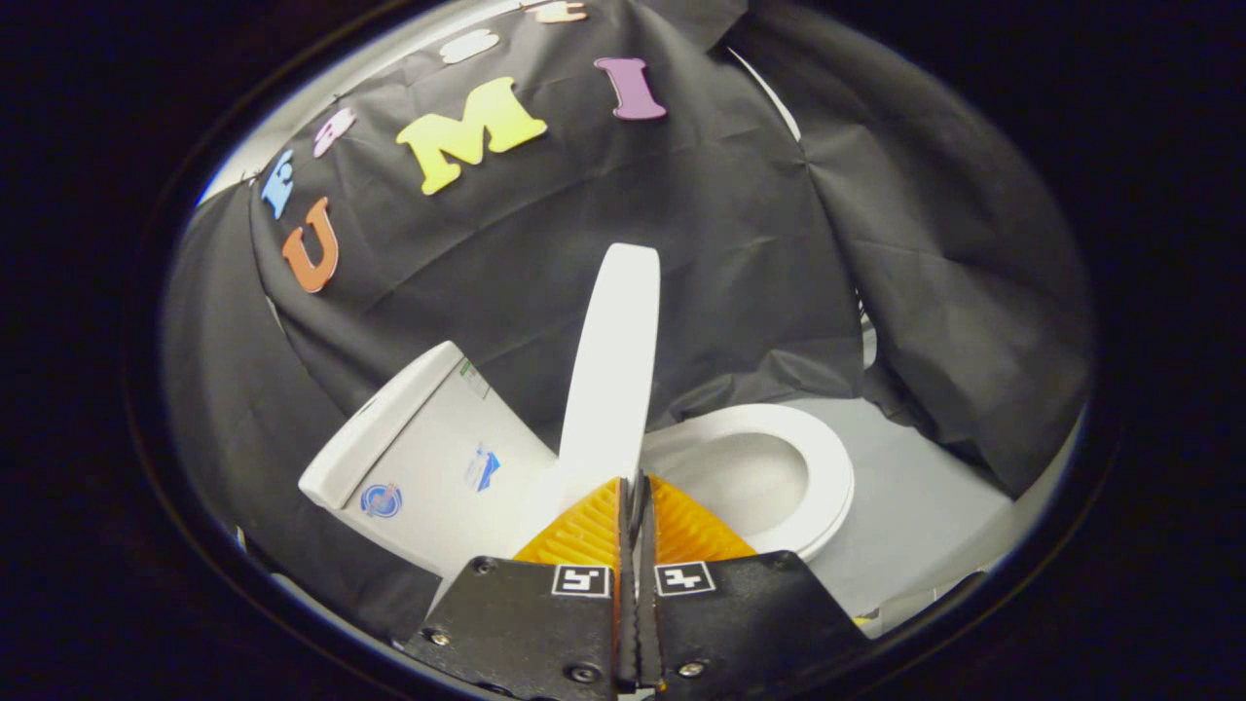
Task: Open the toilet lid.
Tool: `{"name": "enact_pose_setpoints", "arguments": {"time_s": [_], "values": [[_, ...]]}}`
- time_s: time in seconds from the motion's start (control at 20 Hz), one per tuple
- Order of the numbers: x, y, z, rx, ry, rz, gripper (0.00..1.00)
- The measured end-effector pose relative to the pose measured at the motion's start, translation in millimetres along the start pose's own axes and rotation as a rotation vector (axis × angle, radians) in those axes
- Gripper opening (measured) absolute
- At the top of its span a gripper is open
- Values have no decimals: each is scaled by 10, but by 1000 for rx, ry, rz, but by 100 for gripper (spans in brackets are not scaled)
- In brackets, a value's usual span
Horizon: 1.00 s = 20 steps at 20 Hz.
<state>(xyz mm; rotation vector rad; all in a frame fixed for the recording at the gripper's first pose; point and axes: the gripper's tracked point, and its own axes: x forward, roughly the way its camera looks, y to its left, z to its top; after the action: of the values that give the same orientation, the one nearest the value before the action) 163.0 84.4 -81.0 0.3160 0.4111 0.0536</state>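
tank: white toilet tank [428, 458] at lower left of the frame, tilted in the fisheye view, two small stickers on its face; black cloth behind it.
lid: toilet lid [613, 370] in the centre of the frame, seen edge-on, standing up well clear of the seat and rising toward the upper middle; its lower edge meets the tool tips.
tool: tool [635, 497] at bottom centre, fingers pressed together with almost no gap, tips right at the lid's lower edge; looks like they pinch that edge, but the contact itself is too tight to see for sure.
seat: white toilet seat [827, 458] right of centre, lying flat, bowl opening [740, 477] uncovered.
progress: lid already lifted off the seat and near upright, so most of the job looks done.
left to do: likely tip the lid the rest of the way back toward the tank, then let go; cannot tell if it already leans on anything.
surface: pale grey floor [925, 497] at lower right, beside the seat, bare where visible.
room: booth wall of black cloth [740, 224] across the upper half and down the right side, creased, a white strip showing at a seam upper right.
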Motion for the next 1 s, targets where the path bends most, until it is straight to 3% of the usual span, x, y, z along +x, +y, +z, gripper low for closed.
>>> {"name": "enact_pose_setpoints", "arguments": {"time_s": [1.0], "values": [[-61,960,-18,-330,-66,-91,8]]}}
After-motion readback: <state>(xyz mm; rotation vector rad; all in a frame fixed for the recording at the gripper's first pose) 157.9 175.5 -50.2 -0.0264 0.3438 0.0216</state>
